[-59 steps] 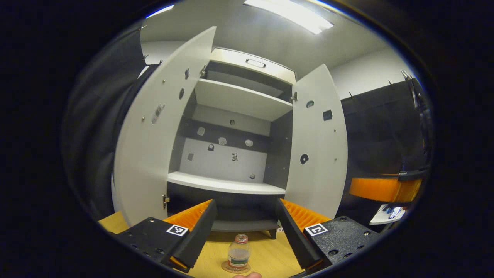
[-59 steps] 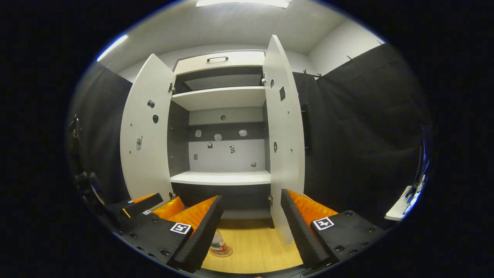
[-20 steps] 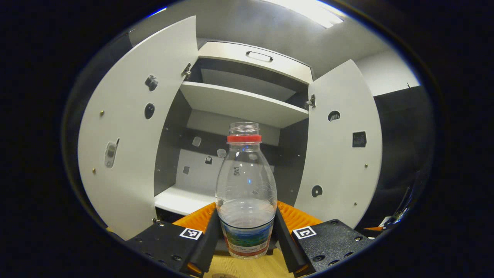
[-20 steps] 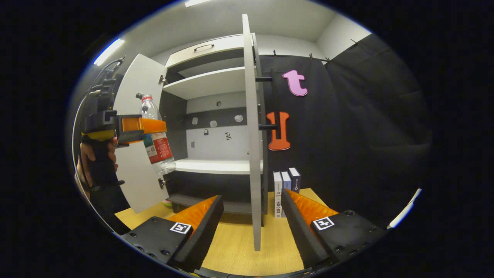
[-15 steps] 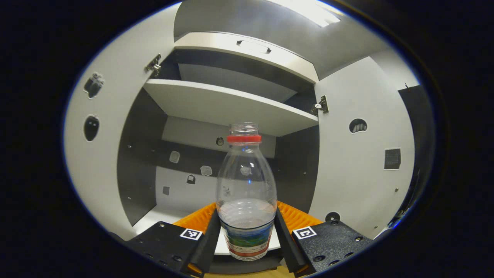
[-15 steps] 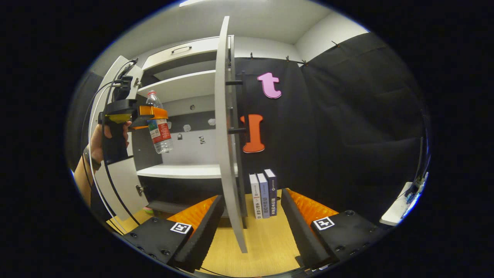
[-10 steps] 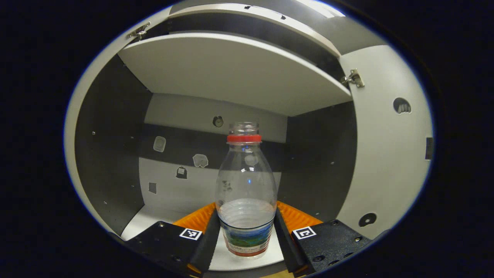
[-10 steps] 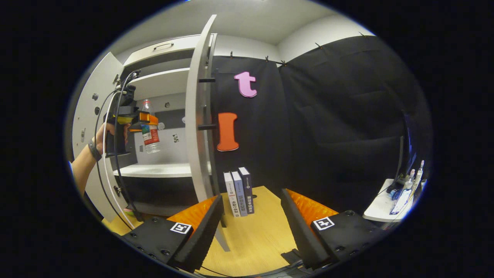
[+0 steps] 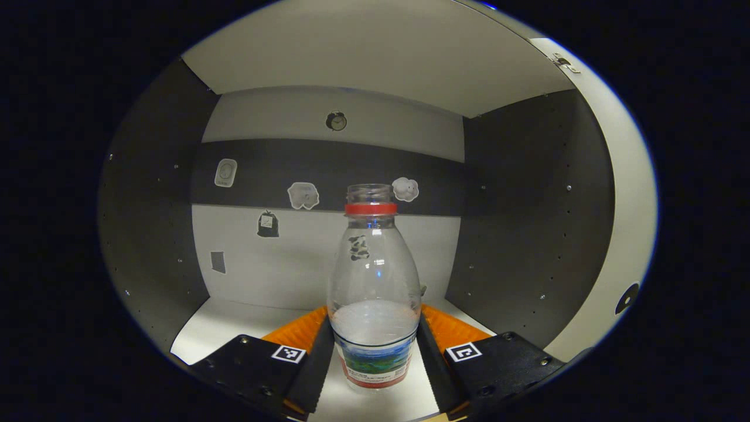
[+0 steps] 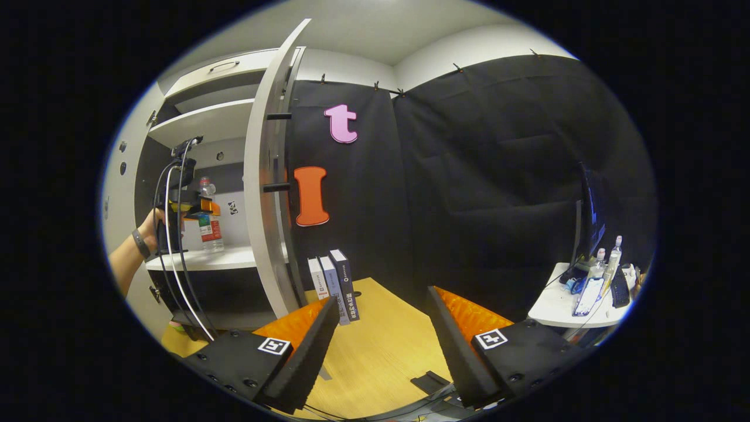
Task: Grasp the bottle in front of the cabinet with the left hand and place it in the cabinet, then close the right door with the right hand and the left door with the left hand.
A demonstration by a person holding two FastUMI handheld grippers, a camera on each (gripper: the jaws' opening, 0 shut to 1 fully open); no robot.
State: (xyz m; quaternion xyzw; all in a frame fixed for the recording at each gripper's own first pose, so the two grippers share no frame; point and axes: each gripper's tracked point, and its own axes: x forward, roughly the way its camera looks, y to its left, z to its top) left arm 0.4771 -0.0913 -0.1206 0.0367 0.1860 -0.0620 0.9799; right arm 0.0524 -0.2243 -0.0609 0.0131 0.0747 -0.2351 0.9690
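Both fingers of the left gripper pinched the bottle, upright inside the cabinet over its shelf. Right gripper gaped empty beside the right door.

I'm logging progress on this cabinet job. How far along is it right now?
Done: the bottle is off the table, pinched in the left claw and inside the cabinet above the lower shelf. In hand: setting it down; I cannot tell if it touches the shelf yet. Left: release it, then shut both doors. The right door stands wide open, and the right claw is open and empty beside it.
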